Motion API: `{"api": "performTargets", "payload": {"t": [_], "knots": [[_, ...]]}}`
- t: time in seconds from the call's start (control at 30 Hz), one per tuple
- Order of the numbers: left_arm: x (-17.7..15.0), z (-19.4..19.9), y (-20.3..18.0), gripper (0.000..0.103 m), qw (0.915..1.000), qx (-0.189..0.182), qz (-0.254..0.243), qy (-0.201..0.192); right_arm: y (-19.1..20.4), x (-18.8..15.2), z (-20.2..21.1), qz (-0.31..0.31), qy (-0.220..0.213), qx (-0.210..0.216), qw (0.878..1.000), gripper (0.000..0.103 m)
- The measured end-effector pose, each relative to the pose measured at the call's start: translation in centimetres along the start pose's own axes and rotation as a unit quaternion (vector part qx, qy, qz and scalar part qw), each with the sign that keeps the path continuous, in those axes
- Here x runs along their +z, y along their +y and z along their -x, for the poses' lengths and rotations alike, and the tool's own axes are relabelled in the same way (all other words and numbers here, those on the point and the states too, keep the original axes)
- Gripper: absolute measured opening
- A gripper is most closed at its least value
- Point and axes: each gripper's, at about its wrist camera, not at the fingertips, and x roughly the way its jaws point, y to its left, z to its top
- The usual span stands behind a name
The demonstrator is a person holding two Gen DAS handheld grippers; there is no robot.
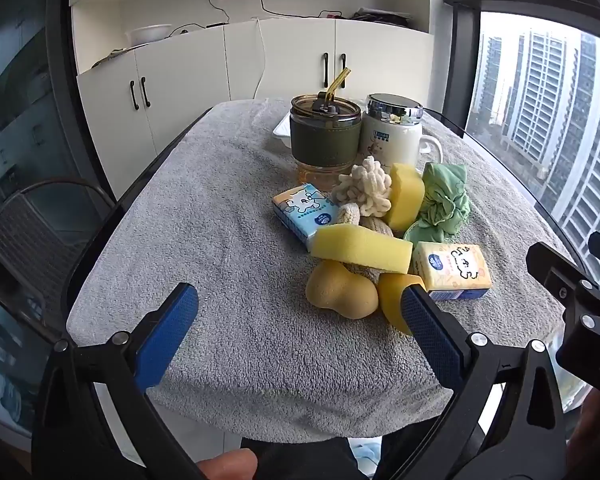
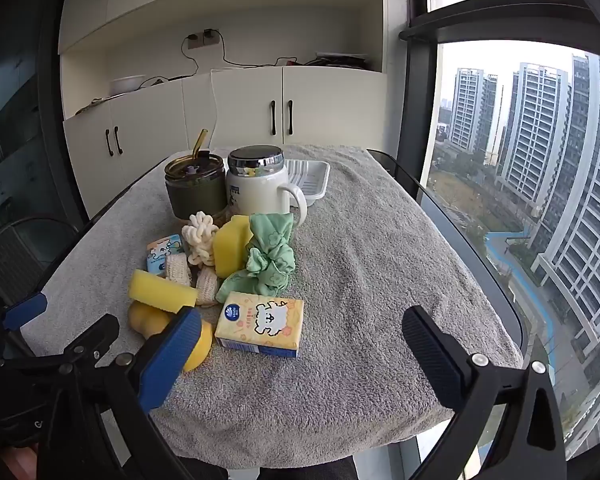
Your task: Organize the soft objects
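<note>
At frame centre, surface: table [image 1: 204,240] under a grey terry towel, its dark rim showing at left and right.
Room: white cabinets [image 2: 300,104] across the top of frame; window with tower blocks at right; dark chair [image 1: 28,240] at lower left.
Soft objects: heaped right of centre in the left view; yellow sponge block [image 1: 362,247], cream knotted rope [image 1: 364,190], green cloth [image 2: 270,260], blue tissue pack [image 1: 305,210], yellow tissue pack [image 2: 260,325].
Hard items: lidded tumbler [image 1: 325,132], white mug [image 2: 260,186] and white tray [image 2: 310,178] behind the heap.
Open room: bare towel left of the heap and along the right edge.
Left tongs [image 1: 300,308]: spread wide, holding nothing.
Right tongs [image 2: 302,330]: spread wide, holding nothing, yellow pack between the tips.
</note>
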Motion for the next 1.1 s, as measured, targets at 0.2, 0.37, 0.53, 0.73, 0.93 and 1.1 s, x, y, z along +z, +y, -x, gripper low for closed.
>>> {"api": "performTargets", "payload": {"t": [0.2,0.37,0.53,0.73,0.93,1.1], "knots": [[0.07,-0.12,-0.02,0.103,1.0000,0.005,0.001,0.002,0.00,0.00,-0.01,0.001,0.002,-0.001,1.000,0.103],[0.11,-0.46,-0.88,0.103,1.0000,0.003,-0.001,0.001,0.01,-0.01,-0.02,0.001,0.002,-0.002,1.000,0.103],[0.05,0.14,-0.04,0.103,1.0000,-0.008,0.004,-0.004,0.01,-0.01,-0.03,0.002,0.002,-0.001,1.000,0.103],[0.04,0.26,-0.08,0.103,0.9999,-0.008,0.004,-0.006,-0.01,-0.02,-0.04,0.002,0.002,-0.002,1.000,0.103],[0.04,0.24,-0.14,0.103,0.9999,-0.009,0.005,-0.005,-0.04,-0.02,-0.04,0.002,0.001,-0.002,1.000,0.103],[0.04,0.33,-0.16,0.103,0.9999,-0.008,0.003,-0.007,-0.02,-0.03,-0.05,0.002,0.001,-0.002,1.000,0.103]]}}
